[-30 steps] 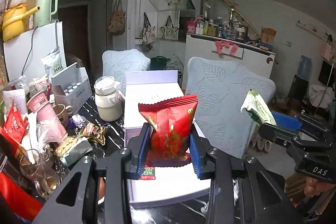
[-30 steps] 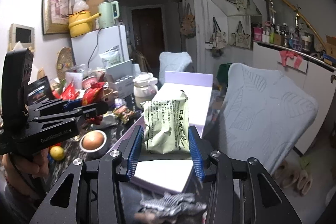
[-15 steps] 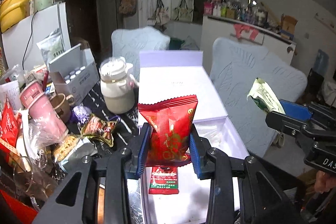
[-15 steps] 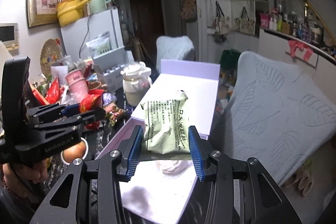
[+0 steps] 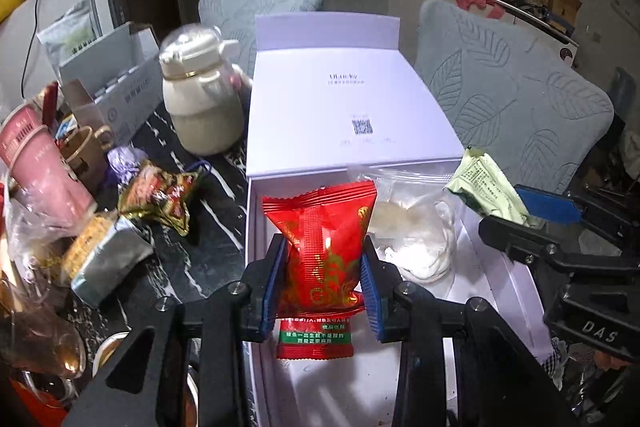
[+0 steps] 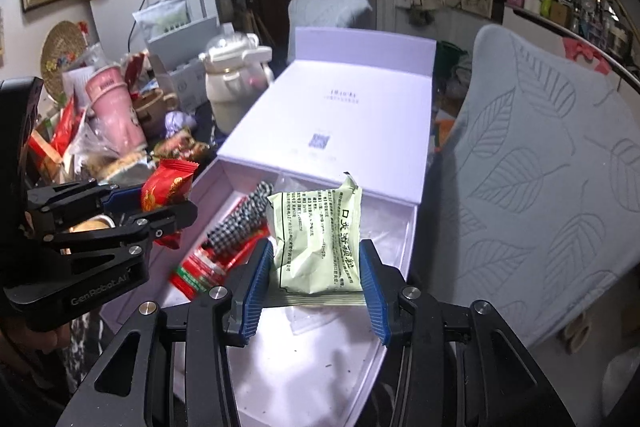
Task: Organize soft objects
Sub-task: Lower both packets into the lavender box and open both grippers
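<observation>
Holding two packets [image 5: 322, 247] [image 6: 318, 241], one per gripper [image 5: 324, 285] [image 6: 316, 291]

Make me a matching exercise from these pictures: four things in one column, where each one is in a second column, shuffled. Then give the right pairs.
Things:
1. red snack packet
2. pale green packet
3. cream kettle
4. checkered cloth

Places:
A. lying inside the white box
B. between the right gripper's pads
C. on the dark table, left of the box
D. between the left gripper's pads

Pairs: 1-D, 2-B, 3-C, 4-A

Your two wrist cameras look steeply down along their fingers, close over the same open white box [image 5: 256, 227] [image 6: 404, 251], each catching the other.
</observation>
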Tool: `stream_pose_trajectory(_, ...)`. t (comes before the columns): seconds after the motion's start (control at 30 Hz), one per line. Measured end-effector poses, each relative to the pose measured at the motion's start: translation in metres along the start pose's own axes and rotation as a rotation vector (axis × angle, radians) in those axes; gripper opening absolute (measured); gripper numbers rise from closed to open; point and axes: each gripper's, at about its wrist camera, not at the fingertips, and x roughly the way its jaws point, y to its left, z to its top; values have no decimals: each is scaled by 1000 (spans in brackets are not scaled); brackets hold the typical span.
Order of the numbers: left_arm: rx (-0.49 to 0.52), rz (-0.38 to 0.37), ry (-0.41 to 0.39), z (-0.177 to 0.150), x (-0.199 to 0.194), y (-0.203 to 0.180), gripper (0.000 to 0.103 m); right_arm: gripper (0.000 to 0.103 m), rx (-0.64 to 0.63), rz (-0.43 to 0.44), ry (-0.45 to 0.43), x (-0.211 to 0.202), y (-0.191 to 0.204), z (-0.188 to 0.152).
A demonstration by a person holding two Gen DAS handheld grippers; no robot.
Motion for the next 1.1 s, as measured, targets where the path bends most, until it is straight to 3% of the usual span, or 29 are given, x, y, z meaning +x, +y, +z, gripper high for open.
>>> stream_pose_trajectory(0.23,33,26,50,-3,17,-7,35,44,-3,-6,63,25,-1,-5)
stream_pose_trajectory(0.6,9,40,207,-10,49,-8,36,45,16,-6,131,46,-5,-13)
stream_pose_trajectory(0.87,13,67,214,-12,43,-9,36,60,27,-13,144,44,-10,-17)
stream_pose_trajectory(1.1,8,66,199,-8,28,-9,37,60,25,-25,126,30,-11,-14)
